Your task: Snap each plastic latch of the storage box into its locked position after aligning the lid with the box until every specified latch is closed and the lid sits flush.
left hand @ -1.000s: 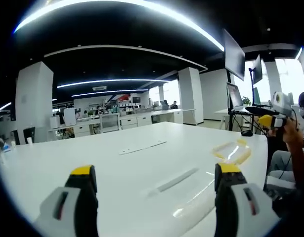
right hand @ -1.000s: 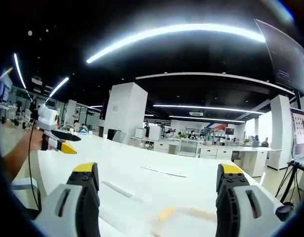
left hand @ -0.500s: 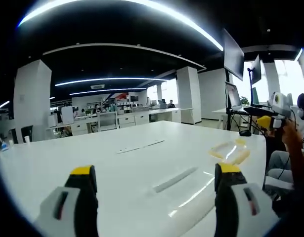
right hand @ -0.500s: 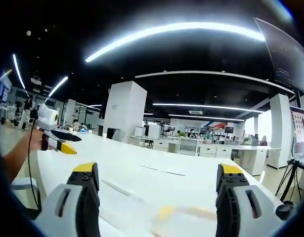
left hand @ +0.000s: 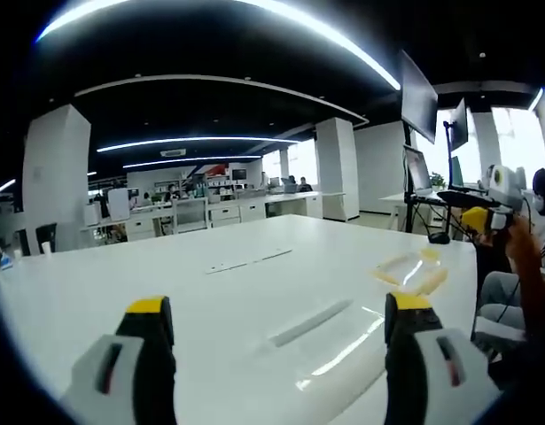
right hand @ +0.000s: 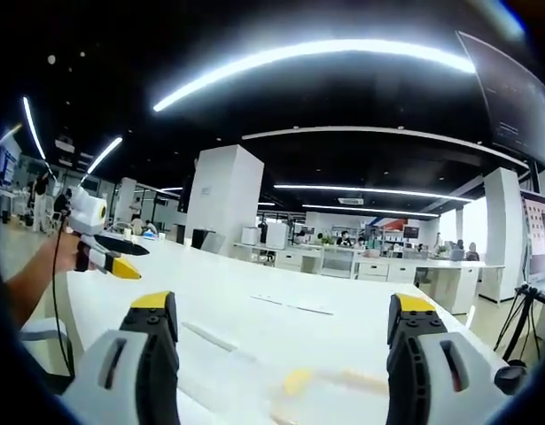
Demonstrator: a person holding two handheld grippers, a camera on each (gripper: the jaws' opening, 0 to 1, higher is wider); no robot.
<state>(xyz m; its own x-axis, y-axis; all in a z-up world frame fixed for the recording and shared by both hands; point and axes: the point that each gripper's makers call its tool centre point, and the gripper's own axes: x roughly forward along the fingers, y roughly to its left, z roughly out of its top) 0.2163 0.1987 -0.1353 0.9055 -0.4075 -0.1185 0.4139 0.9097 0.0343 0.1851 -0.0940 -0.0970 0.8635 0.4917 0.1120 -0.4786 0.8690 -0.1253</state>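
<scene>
The clear plastic storage box lies low on the white table, hard to make out, with yellow latches at its far right end. My left gripper hovers over its near side, open, with nothing between the jaws. Held by a hand at the right edge is my right gripper. In the right gripper view the box shows as a faint clear shape with a yellow latch low in the middle. My right gripper is open above it, and the left gripper is at the left.
Flat thin strips lie farther out on the table. A small black round object rests near the table's right edge. Monitors on stands rise at the right. A seated person's leg is beside the table edge.
In the right gripper view the left gripper has drifted slightly to the right. The box and both sets of jaws look the same.
</scene>
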